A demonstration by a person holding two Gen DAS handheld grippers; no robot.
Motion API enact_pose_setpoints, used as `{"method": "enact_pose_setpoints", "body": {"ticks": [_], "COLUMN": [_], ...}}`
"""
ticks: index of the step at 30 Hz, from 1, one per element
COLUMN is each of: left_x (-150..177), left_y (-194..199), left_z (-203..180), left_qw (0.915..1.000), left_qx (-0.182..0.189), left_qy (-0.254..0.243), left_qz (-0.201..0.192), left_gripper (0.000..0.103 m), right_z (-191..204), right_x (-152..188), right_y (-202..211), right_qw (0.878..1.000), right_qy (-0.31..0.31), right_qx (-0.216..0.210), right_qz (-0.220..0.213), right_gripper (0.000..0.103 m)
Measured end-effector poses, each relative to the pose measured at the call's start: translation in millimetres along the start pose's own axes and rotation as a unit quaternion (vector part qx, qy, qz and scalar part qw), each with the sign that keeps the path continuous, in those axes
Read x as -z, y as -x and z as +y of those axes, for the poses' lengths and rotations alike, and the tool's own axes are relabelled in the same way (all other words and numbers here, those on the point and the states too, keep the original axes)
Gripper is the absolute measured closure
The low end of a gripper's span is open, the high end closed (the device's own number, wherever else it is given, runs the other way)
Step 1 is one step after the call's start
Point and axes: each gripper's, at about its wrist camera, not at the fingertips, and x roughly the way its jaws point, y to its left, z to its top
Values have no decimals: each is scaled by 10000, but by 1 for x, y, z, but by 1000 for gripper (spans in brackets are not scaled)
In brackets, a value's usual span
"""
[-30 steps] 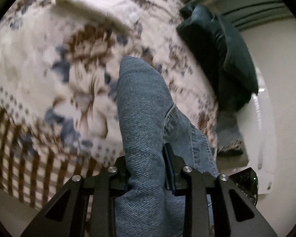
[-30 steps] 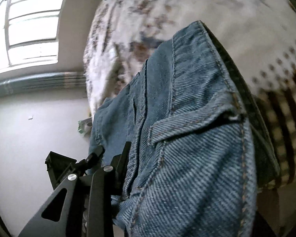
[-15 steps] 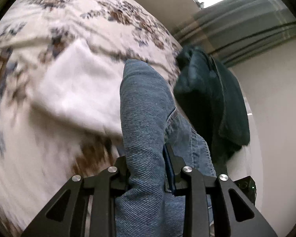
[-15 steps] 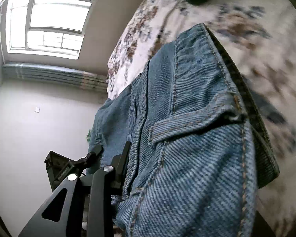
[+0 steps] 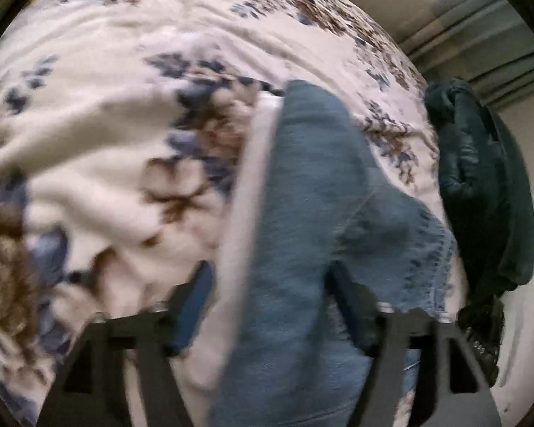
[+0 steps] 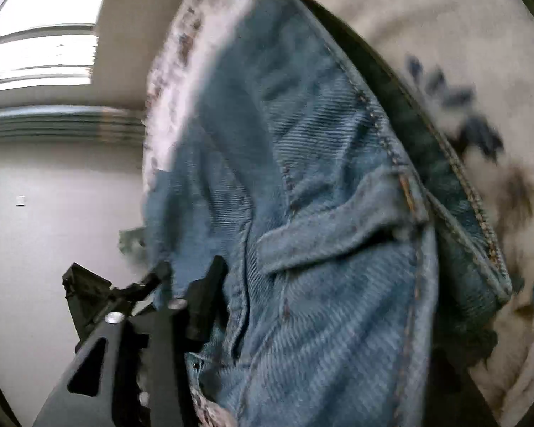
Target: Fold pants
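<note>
The blue denim pants (image 5: 309, 192) lie along a floral bedspread (image 5: 99, 114), one narrow folded end running up between the fingers of my left gripper (image 5: 270, 306). Its jaws are opening, and the left pad stands clear of the denim. In the right wrist view the waistband and a belt loop of the pants (image 6: 338, 235) fill the frame. My right gripper (image 6: 272, 284) is also opening. Its left finger (image 6: 206, 291) sits just off the denim edge, and the other finger is hidden under the cloth.
A dark green jacket (image 5: 480, 185) lies bunched at the bed's far right edge. A pale cloth edge (image 5: 245, 213) shows beside the denim. Beyond the bed are a plain wall (image 6: 53, 213) and a bright window (image 6: 42, 46).
Both grippers have swept across the bed and down with the pants, which now rest on the bedspread. Both sets of jaws have spread apart off the denim they were pinching.
</note>
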Motion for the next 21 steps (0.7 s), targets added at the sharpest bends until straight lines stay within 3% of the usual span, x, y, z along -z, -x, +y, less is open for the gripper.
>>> {"method": "enact_pose_setpoints", "body": {"ticks": [2, 3, 5, 8, 11, 14, 17, 21], "left_x": [16, 28, 45, 52, 62, 65, 62, 60], "left_y": [21, 30, 38, 26, 31, 44, 54, 67], "left_z": [-3, -11, -21, -16, -22, -44, -59, -73], "left_qw": [9992, 9981, 9966, 9915, 9891, 9795, 9733, 9723], "left_qx": [-278, -449, -593, -1144, -1376, -1832, -2071, -2087], "left_qy": [-219, -320, -459, -569, -451, -700, -818, -888], "left_qz": [-194, -271, -342, -234, -256, -463, -551, -573], "left_gripper": [30, 30, 27, 27, 27, 26, 4, 2], "right_z": [2, 5, 11, 26, 54, 82, 98, 108], "right_x": [6, 10, 18, 27, 29, 32, 44, 60], "right_y": [8, 14, 25, 45, 54, 60, 76, 96], "right_qw": [9998, 9994, 9972, 9884, 9627, 9237, 9054, 9019], "right_qy": [137, 214, 318, 668, 1149, 1658, 1934, 1946], "right_qx": [149, 258, 676, 1339, 2406, 3389, 3685, 3740], "right_qz": [-35, -61, -99, -257, -466, -668, -844, -938], "right_gripper": [35, 35, 17, 15, 10, 8, 8, 8]}}
